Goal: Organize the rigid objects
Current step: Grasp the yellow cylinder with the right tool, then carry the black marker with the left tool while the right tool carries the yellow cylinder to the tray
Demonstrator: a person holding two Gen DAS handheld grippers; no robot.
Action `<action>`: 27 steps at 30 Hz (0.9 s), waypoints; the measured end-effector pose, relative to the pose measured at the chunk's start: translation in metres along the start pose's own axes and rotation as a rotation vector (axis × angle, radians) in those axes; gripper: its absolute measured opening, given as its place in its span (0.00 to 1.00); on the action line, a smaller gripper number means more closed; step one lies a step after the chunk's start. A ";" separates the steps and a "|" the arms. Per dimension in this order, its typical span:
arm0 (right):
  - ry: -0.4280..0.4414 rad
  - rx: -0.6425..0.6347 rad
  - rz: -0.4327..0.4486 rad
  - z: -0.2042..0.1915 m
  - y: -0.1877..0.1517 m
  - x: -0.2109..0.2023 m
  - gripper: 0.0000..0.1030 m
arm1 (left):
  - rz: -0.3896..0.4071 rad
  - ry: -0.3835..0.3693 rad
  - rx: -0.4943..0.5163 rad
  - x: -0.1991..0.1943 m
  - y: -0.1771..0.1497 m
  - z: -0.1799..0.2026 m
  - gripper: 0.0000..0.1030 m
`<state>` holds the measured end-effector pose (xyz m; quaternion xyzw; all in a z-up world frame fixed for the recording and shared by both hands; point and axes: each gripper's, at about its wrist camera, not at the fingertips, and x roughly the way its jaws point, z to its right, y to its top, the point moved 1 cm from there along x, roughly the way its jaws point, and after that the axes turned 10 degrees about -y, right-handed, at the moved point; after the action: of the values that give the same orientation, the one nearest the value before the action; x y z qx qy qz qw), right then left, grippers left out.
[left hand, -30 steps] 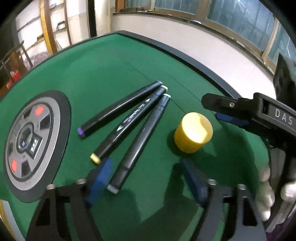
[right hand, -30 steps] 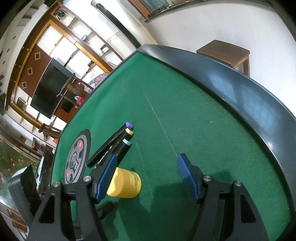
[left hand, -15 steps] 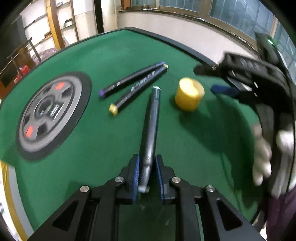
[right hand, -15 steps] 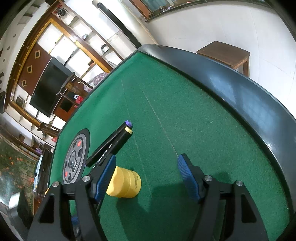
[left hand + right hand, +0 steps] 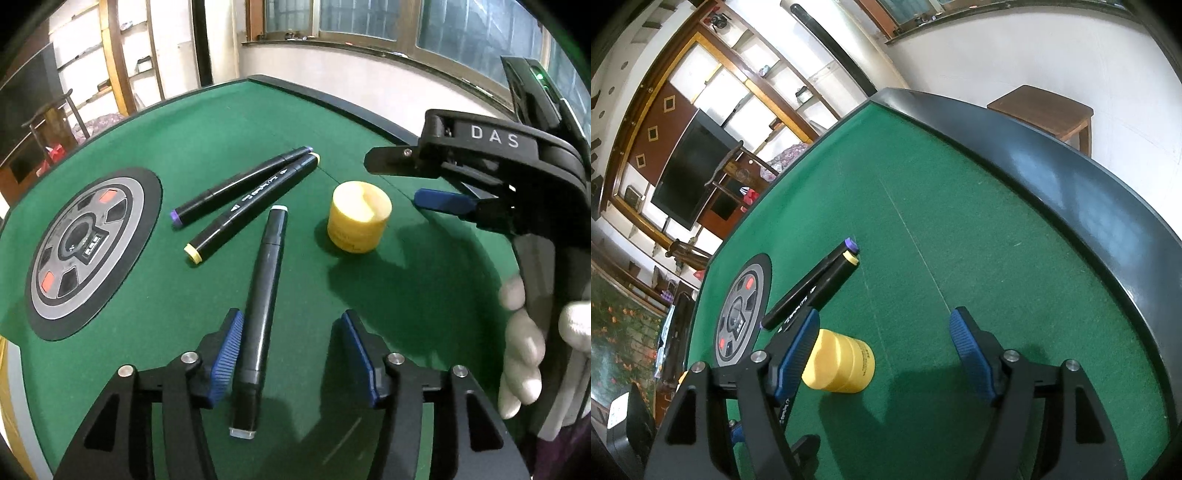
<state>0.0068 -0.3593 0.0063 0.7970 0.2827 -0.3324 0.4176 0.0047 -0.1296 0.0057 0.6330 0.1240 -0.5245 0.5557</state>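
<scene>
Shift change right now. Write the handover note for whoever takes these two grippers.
Left gripper: jaws just opened; grey-capped marker lies on the felt between them, released, against the left pad.
Right gripper: open, empty, hovering beside the yellow cylinder.
Purple-capped marker and yellow-capped marker lie side by side beyond.
Done: grey-capped marker pulled out of the row.
Left: final spots for the markers and cylinder, as far as can be judged.
</scene>
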 end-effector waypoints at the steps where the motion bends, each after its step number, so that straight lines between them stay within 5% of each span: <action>1: 0.001 -0.002 0.001 0.000 0.000 0.000 0.70 | -0.003 -0.001 0.001 -0.004 -0.002 0.000 0.25; 3: 0.005 -0.006 0.000 -0.002 0.000 0.000 0.70 | -0.016 -0.024 -0.021 -0.010 -0.010 -0.005 0.13; 9: 0.048 -0.090 -0.025 -0.019 -0.006 -0.001 0.71 | -0.024 0.006 -0.040 -0.030 -0.030 -0.016 0.13; 20: -0.085 -0.317 0.002 -0.055 -0.020 0.008 0.72 | 0.013 0.028 -0.052 -0.017 -0.023 -0.012 0.14; 22: -0.090 -0.352 0.008 -0.057 -0.024 0.010 0.65 | 0.011 0.017 -0.060 -0.020 -0.026 -0.013 0.14; 23: -0.061 -0.366 -0.002 -0.058 -0.025 0.011 0.42 | 0.009 0.011 -0.065 -0.022 -0.027 -0.013 0.14; 27: -0.047 -0.360 -0.006 -0.055 -0.025 0.009 0.43 | 0.018 -0.002 -0.085 -0.031 -0.034 -0.014 0.14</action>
<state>0.0104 -0.2987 0.0108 0.7006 0.3301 -0.2960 0.5590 -0.0258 -0.0931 0.0085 0.6096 0.1397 -0.5142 0.5869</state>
